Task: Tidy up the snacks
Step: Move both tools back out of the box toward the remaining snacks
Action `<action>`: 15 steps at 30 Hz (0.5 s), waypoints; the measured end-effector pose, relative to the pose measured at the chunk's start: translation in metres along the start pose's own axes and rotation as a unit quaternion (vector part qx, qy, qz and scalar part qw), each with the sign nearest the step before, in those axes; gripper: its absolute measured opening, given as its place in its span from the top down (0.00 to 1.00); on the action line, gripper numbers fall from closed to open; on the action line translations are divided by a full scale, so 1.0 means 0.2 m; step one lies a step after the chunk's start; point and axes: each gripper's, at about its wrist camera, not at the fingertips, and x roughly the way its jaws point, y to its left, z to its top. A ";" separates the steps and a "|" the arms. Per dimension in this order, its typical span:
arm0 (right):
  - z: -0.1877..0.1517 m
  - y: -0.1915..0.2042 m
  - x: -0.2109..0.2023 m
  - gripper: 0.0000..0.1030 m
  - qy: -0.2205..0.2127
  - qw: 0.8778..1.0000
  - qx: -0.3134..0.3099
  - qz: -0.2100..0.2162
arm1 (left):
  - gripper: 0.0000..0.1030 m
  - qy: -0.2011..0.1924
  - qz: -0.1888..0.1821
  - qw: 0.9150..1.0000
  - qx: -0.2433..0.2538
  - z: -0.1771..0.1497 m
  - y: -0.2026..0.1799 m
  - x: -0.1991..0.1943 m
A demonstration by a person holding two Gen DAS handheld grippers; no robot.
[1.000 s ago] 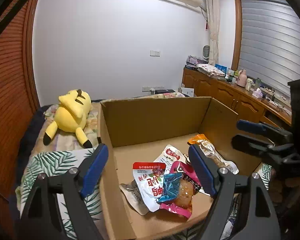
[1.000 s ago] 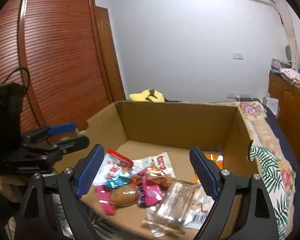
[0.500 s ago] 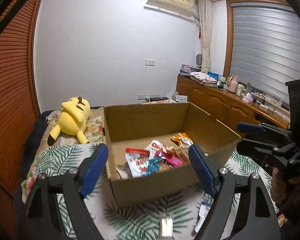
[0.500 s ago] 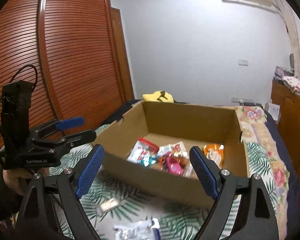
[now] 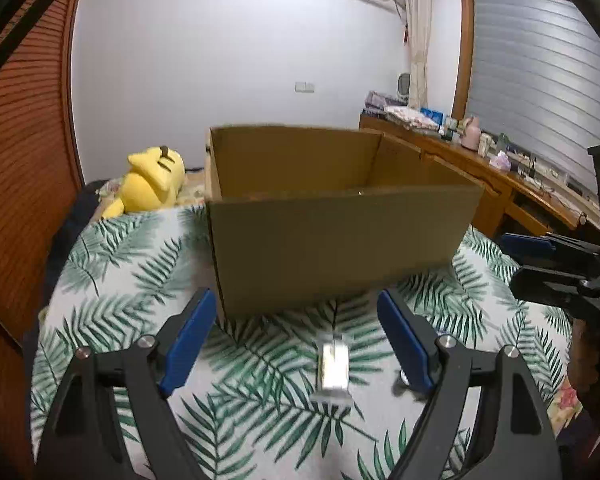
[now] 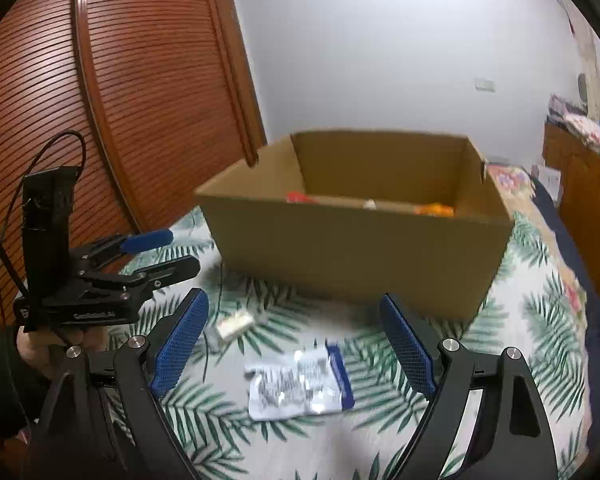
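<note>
An open cardboard box [image 5: 340,248] [image 6: 356,256] stands on the palm-leaf bedspread; a few snack packets [image 6: 434,210] peek over its near wall in the right wrist view. On the bedspread in front of it lie a small silver wrapped snack [image 5: 333,366] [image 6: 235,326] and a flat silver-and-blue packet [image 6: 300,384]. My left gripper [image 5: 294,340] is open, hovering over the small snack with nothing between its pads. My right gripper [image 6: 294,344] is open above the silver-and-blue packet. Each gripper also shows in the other's view: right gripper [image 5: 548,264], left gripper [image 6: 152,252].
A yellow plush toy [image 5: 150,182] lies on the bed left of the box. A slatted wooden wardrobe [image 6: 100,100] stands on the left, a cluttered wooden counter [image 5: 480,160] on the right. A hand [image 6: 52,344] holds the left gripper.
Both grippers have pulled back from inside the box and dropped lower. The box's inside is now mostly hidden, and two loose snacks on the bedspread have come into view.
</note>
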 end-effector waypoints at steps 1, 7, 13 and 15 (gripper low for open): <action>-0.02 0.00 0.00 0.14 0.003 1.000 0.003 0.000 | 0.19 0.008 -0.003 1.000 0.002 -0.02 -0.01 0.02; -0.16 0.00 0.03 0.14 0.032 0.999 0.026 0.003 | 0.20 0.047 -0.017 0.999 0.014 -0.08 -0.07 0.11; -0.24 -0.01 0.04 0.14 0.046 0.998 0.040 0.006 | 0.32 0.098 -0.025 0.995 0.022 -0.13 -0.10 0.21; -0.26 -0.02 0.05 0.14 0.050 0.998 0.045 0.006 | 0.39 0.117 -0.029 0.992 0.022 -0.15 -0.10 0.25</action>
